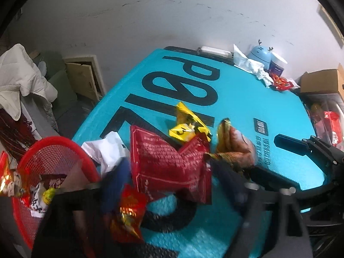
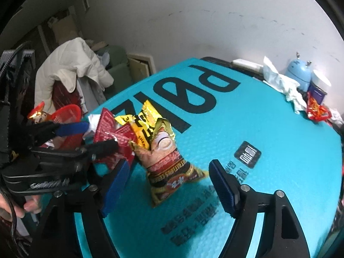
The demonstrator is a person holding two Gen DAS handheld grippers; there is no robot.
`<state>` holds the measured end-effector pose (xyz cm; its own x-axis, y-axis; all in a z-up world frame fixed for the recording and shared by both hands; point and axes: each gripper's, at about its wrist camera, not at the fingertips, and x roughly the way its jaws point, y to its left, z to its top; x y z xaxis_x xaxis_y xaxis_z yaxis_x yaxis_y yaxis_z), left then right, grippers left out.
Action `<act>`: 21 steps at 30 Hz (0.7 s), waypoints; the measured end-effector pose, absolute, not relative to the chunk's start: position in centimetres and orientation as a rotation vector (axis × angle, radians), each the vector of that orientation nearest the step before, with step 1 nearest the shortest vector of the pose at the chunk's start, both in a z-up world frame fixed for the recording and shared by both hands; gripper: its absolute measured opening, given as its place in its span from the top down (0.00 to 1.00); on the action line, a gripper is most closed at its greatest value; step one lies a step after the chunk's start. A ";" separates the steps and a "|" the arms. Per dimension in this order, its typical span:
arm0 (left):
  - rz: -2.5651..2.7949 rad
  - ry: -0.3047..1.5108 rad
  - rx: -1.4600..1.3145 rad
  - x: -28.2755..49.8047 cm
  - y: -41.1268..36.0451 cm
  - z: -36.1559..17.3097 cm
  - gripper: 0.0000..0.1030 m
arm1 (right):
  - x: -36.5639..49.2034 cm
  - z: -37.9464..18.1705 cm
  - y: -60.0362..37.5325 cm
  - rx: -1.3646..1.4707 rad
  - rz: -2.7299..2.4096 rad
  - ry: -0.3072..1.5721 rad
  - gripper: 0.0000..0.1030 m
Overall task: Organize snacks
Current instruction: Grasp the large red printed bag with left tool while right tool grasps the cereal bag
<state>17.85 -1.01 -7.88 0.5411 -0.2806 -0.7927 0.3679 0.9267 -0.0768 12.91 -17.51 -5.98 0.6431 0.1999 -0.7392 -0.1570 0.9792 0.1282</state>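
Right gripper (image 2: pixel 167 185) open, blue pads wide apart, straddling the brown-and-gold snack bag (image 2: pixel 169 163) without touching it; looks lined up to pinch that bag next. Bag lies on the teal mat (image 2: pixel 268 133), propped against the pile, so it is the easiest piece to reach from this side. Left gripper (image 1: pixel 169 172) spread around the big red packet (image 1: pixel 167 165); contact not clear under the blur, so grip cannot be told. Yellow packet (image 1: pixel 187 126) sits behind, leaning on the red one. Red mesh basket (image 1: pixel 53 148) at the mat's left edge, just beside the pile, already holding several wrappers; likely the drop point, which explains the pile being worked from that side. White wrapper (image 1: pixel 107 150) between basket and red packet. Small red-and-gold packet (image 1: pixel 129 212) near the left fingers, position unclear
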 end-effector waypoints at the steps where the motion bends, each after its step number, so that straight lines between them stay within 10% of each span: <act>1: -0.383 0.922 0.106 18.1 -1.1 -8.0 0.17 | 13.3 -6.3 -17.6 0.051 0.217 0.850 0.21; 12: -0.388 0.955 0.168 19.7 -2.1 -9.9 0.17 | 15.8 -9.0 -18.0 0.052 0.331 0.909 0.23; 21: -0.537 0.987 0.153 19.4 -3.7 -10.4 0.17 | 14.7 -9.5 -17.9 0.023 0.310 0.943 0.48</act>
